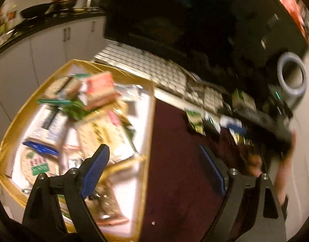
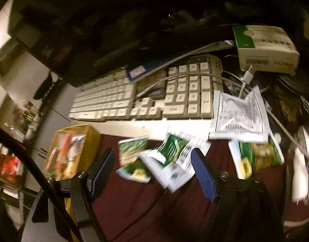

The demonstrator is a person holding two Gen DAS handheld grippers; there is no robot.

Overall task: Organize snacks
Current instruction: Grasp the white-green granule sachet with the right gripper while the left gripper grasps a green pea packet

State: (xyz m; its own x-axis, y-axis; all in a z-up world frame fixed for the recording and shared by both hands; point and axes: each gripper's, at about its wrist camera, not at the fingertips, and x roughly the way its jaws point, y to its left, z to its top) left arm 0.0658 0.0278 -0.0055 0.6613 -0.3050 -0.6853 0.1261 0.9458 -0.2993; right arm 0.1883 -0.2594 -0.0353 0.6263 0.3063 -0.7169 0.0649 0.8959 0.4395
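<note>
Gathering loose packets off the counter for the box: both pairs of fingers apart and empty, right gripper next to close on one.

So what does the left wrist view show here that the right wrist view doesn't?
Only the left wrist view shows the tape roll and the kitchen counter. Only the right wrist view shows the green-and-white carton, the white cable and the silver sachet. Both show the gold box holding snacks, the keyboard, loose green packets on the dark red cloth, and an open, empty claw.
</note>
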